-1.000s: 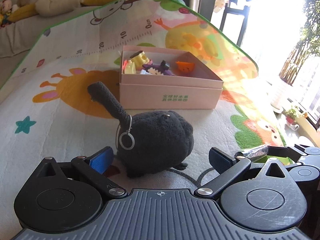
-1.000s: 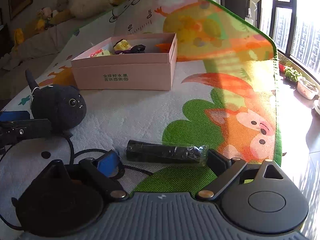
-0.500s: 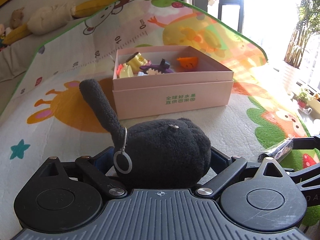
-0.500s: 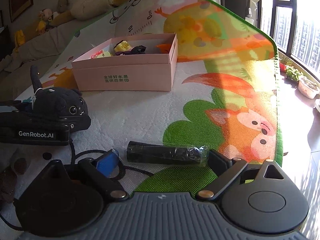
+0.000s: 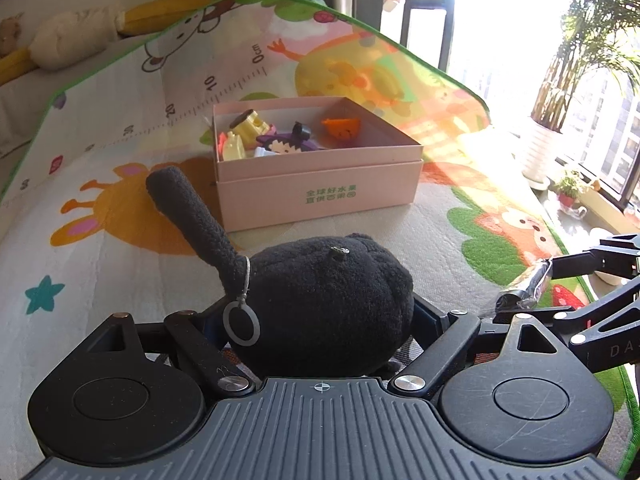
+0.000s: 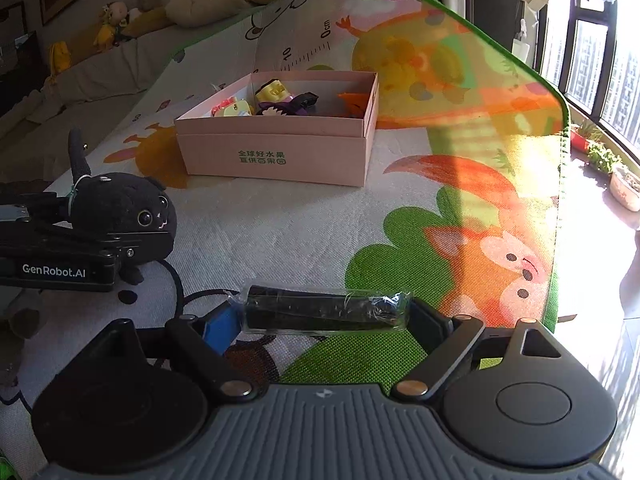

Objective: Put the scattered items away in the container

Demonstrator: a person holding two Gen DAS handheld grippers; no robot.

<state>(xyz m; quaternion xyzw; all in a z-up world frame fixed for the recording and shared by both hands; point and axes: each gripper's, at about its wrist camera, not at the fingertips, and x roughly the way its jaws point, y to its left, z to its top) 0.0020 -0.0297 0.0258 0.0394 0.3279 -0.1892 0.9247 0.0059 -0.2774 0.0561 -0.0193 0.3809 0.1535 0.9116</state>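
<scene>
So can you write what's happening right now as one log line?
left tool: shut on fuzzy black plush cat | right tool: closing around black plastic-wrapped roll | pink cardboard box: holds small toys

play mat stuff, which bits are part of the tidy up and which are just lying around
Job:
black plush cat, in left gripper
wrapped black tube, in right gripper, closing
pink box

Lying about:
sofa plush toys
potted plants
</scene>
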